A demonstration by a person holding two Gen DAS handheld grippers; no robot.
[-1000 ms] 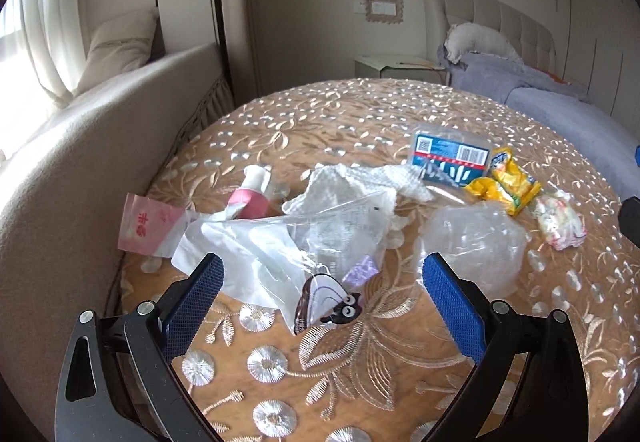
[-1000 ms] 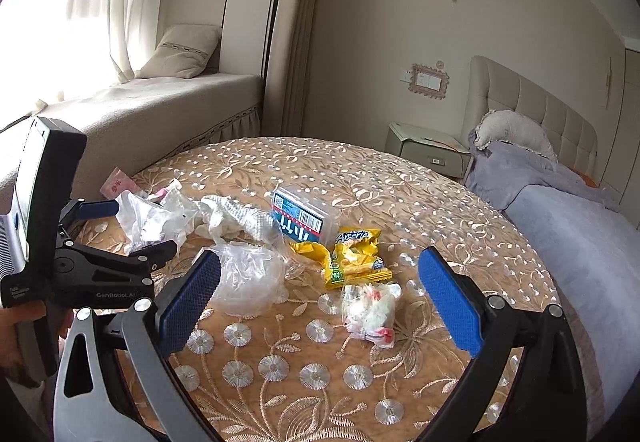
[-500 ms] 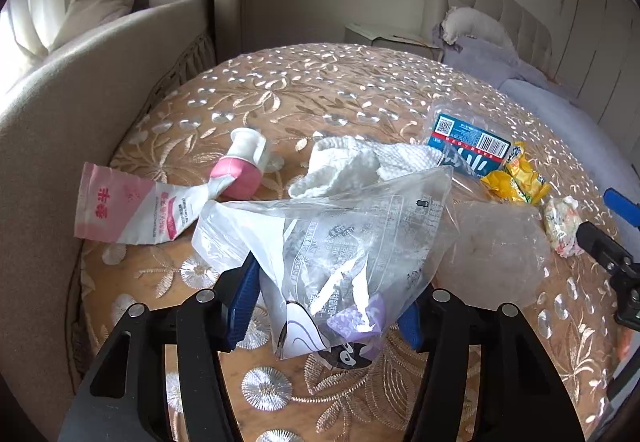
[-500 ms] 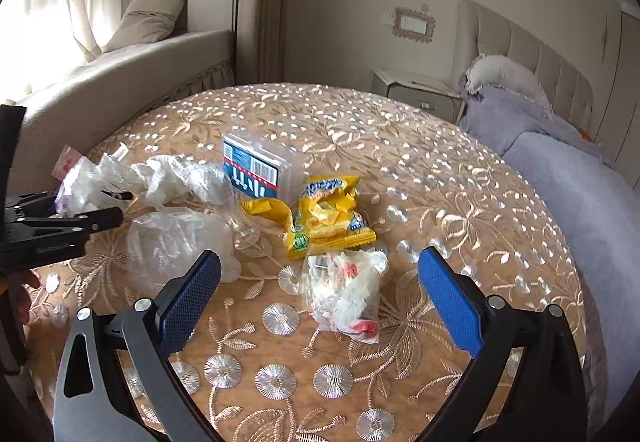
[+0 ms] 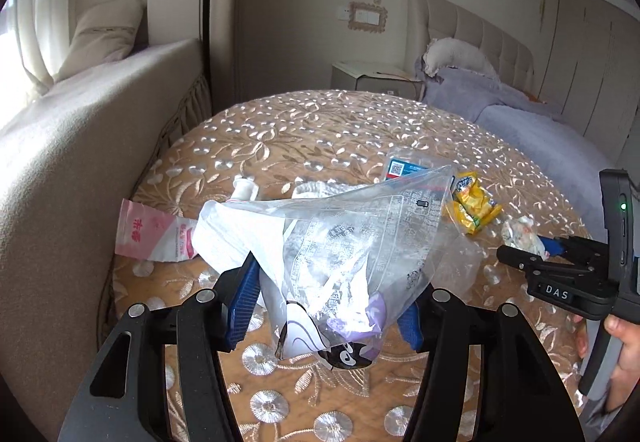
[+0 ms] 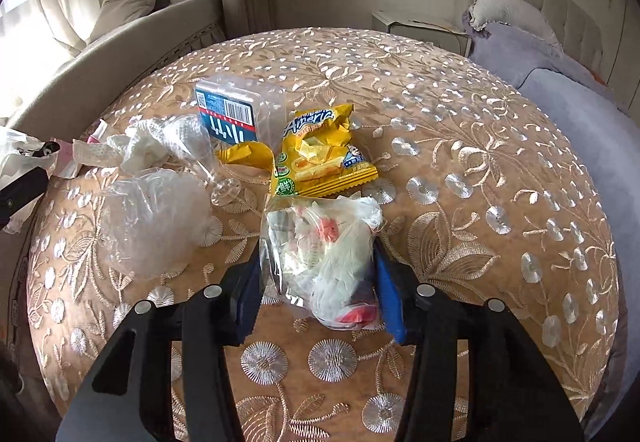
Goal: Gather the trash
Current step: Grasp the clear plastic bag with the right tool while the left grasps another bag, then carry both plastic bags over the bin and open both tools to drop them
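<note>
In the low middle of the left wrist view, the left gripper point(image 5: 328, 298) has its blue pads pressed onto a big see-through crinkly plastic bag with small print on it point(image 5: 352, 242). The bag stands up between the pads, over the round table with the gold flowery cloth point(image 5: 320, 130). This bag looks very light and floppy, and slippery too, so a good place to pinch it is where the plastic is bunched thick, near its bottom, not at a thin edge. In the low middle of the right wrist view, the right gripper point(image 6: 316, 290) is closed around a small clear bag stuffed with white and red scraps point(image 6: 320, 246), which lies on the cloth. It looks soft and squashy, so it can be squeezed in the middle and will not break. Just above it in the frame lies a yellow shiny snack wrapper point(image 6: 316, 154), thin and flat, and probably hard to pick up unless a raised corner is grabbed. Up and left of that is a clear hard plastic box with a blue label point(image 6: 236, 110), which looks stiff and could slip or pop out of a tight pinch. A crumpled clear plastic film point(image 6: 156, 218) sits at the left, near a white lacy cloth scrap point(image 6: 144, 142). A pink and white squeeze tube point(image 5: 156, 234) lies at the left of the left wrist view.
</note>
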